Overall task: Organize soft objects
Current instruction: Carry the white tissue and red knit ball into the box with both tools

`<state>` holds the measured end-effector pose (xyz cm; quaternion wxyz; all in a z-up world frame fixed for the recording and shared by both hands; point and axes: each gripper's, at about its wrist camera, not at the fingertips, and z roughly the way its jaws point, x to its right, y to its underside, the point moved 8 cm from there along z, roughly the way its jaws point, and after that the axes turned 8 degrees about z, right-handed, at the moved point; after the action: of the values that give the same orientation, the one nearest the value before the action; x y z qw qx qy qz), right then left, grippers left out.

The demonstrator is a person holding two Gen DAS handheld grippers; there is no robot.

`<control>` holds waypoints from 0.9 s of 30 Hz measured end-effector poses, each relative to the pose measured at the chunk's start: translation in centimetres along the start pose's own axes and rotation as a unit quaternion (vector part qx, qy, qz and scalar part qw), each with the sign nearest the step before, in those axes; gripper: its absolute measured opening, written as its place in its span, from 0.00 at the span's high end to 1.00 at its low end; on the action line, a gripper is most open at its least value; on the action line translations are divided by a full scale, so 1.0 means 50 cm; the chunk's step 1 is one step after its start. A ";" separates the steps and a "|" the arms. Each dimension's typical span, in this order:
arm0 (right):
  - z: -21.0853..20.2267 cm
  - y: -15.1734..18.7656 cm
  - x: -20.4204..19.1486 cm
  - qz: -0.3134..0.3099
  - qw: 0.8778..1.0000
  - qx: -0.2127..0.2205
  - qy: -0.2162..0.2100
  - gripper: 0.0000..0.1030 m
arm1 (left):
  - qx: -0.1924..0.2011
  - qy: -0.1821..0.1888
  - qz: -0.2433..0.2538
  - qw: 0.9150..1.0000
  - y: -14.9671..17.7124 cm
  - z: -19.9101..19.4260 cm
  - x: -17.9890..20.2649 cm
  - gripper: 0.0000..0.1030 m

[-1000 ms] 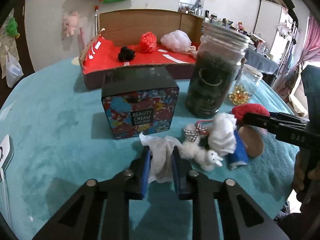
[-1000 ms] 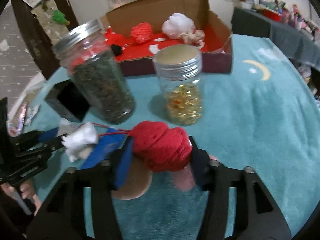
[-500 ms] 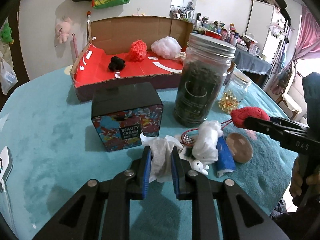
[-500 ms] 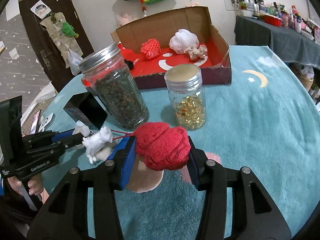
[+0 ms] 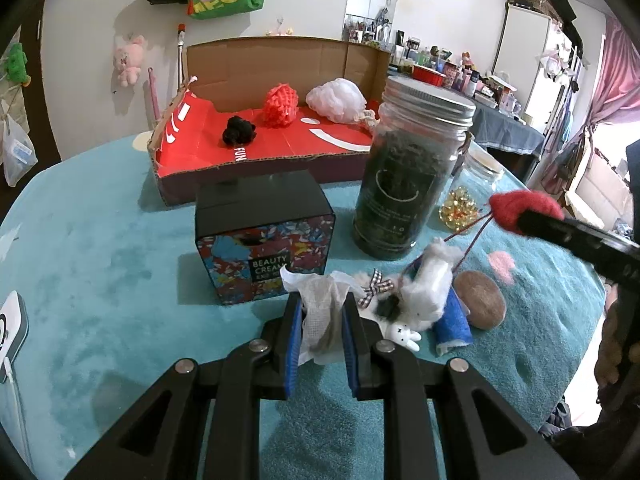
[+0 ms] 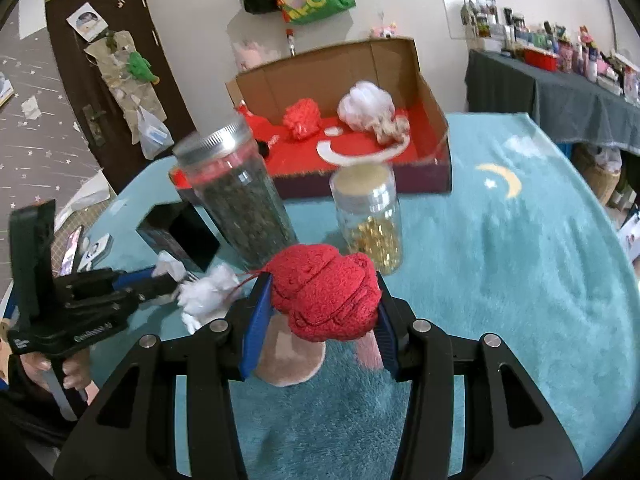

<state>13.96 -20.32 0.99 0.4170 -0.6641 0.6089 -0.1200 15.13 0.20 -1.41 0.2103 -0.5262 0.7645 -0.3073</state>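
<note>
Meanwhile, right claw (image 6: 324, 312) tilts downward, clamping red yarn ball (image 6: 325, 292).

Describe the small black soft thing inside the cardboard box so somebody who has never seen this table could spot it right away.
Find the open cardboard box with the red floor at the far side of the teal table cover. Three soft things lie in a row inside; the black pom-pom is the leftmost, beside the red mesh ball. It is the smallest and the only dark one, next to the white word FUN.
</note>
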 end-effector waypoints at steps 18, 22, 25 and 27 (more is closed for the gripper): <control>-0.030 -0.020 -0.003 -0.001 1.000 0.021 -0.005 0.57 | 0.001 0.002 -0.003 1.000 0.001 -0.006 -0.004 0.81; -0.021 -0.008 0.023 0.014 1.000 0.011 -0.005 0.57 | 0.001 -0.004 -0.008 1.000 0.005 -0.013 -0.020 0.81; -0.017 0.000 0.046 0.027 1.000 0.003 -0.005 0.57 | 0.000 -0.007 -0.016 1.000 0.012 -0.020 -0.041 0.81; -0.014 0.004 0.067 0.043 0.999 -0.003 -0.009 0.57 | -0.002 -0.012 -0.023 1.000 0.019 -0.024 -0.059 0.81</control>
<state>14.09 -23.62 0.13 0.4254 -0.6400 0.6330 -0.0938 14.77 3.51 -1.19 0.2114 -0.5474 0.7504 -0.3043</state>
